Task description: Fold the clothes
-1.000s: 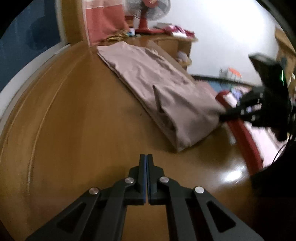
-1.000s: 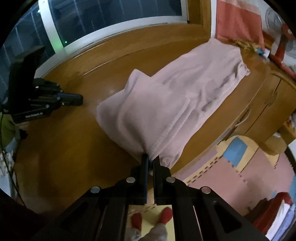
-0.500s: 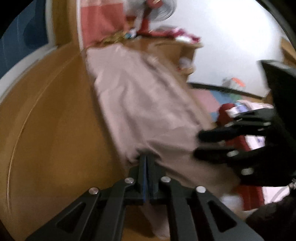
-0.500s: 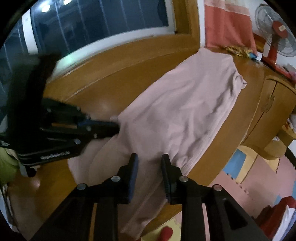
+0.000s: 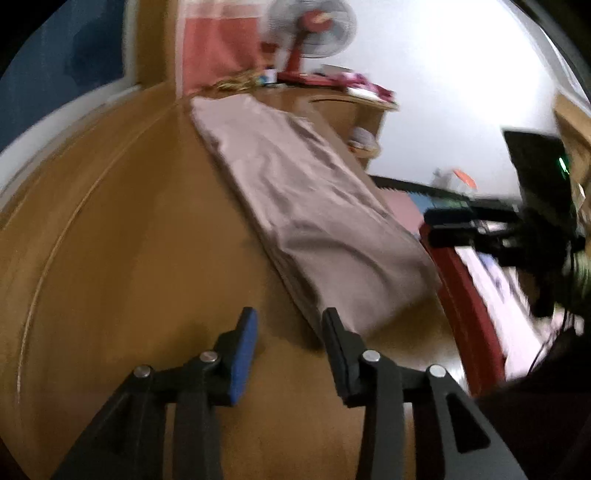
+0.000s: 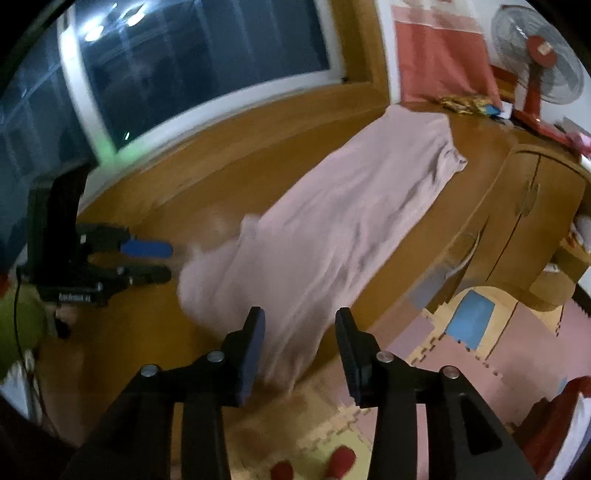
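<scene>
In the left wrist view, our left gripper point(image 5: 290, 326) sits at the bottom centre of the frame with its jaws spread apart and nothing between them, above the wooden tabletop point(image 5: 129, 240). The pink garment point(image 5: 306, 206) lies as a long strip running from the upper centre down toward the lower centre; its near end stops just beyond the gripper's right finger. Our right gripper point(image 5: 443, 225) shows at the right edge, blurred, off the cloth's right side. A red fan point(image 5: 310, 33) stands at the top of the frame.

In the right wrist view, our right gripper point(image 6: 299, 328) fills the bottom centre, jaws wide and empty. The pink garment point(image 6: 351, 221) stretches from the upper right down to the lower centre, its near end drooping over the table edge between the fingers. Our left gripper point(image 6: 166, 260) is at the left, fingers parted, just beside the cloth's left corner. Foam floor mats point(image 6: 461, 332) fill the lower right.
</scene>
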Demonstrator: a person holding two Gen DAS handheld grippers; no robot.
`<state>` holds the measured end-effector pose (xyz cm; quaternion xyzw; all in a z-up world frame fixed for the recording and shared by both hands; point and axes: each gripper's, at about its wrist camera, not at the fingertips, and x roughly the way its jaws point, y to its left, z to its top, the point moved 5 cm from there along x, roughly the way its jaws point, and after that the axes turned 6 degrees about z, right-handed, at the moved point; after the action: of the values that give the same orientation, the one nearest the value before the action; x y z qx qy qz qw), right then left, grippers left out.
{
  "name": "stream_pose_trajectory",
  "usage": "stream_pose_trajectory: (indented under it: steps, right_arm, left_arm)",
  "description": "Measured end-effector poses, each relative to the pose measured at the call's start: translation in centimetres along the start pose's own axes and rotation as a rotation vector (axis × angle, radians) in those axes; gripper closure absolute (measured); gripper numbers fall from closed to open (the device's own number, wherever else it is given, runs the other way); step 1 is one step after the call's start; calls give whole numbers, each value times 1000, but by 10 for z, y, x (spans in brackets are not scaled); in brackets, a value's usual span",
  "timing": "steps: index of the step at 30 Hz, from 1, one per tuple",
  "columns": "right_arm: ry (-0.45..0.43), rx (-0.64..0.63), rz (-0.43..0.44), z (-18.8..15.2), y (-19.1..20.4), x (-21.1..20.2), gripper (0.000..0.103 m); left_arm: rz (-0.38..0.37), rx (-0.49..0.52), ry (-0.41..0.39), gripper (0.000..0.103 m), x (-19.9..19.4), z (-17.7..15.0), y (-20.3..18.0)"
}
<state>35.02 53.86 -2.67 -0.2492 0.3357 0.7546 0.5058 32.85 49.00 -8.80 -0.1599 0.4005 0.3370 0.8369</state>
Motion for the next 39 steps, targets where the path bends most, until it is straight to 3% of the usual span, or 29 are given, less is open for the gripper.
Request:
stream_pose_trajectory:
  steps: [4,10,13,15,17,20,23,27,31,35,39]
  right_arm:
    - [86,-76,-30,-24,16,11,63]
    - [77,-122,-54,-27,25,18,63]
    - [87,-136,-78,-20,22,25,64]
    - [82,-141,-80,-18,23,24,69]
    - [68,-148,-85,-12,24,21,84]
    - [49,-147,-72,-5,19,12,91]
    - [52,-161,-40,-2,17,5,92]
    - [91,-220,-35,-8,24,12,93]
    - [125,-199,-31,-18,25,16,91]
    - [163,-201,-72,-24,17,13,74]
    - [153,-230,-85,-29,17,7,69]
  left_arm:
    - [18,107,24,69,6,-14,-16]
    - [12,164,7,70,15,-15,-26]
    - [-15,174,7,99,20,-11,-29]
    - [-12,186,4,101,22,-8,-29]
    - [5,208,-15,101,22,-4,-31]
    - [30,207,-68,101,10,5,-28]
    - [48,214,-60,101,1,4,-19]
    - [65,258,-11,101,0,-7,-20]
    - [67,249,24,101,3,-12,-25]
    - [60,226,48,100,5,-18,-24]
    - [53,203,71,100,6,-24,-23]
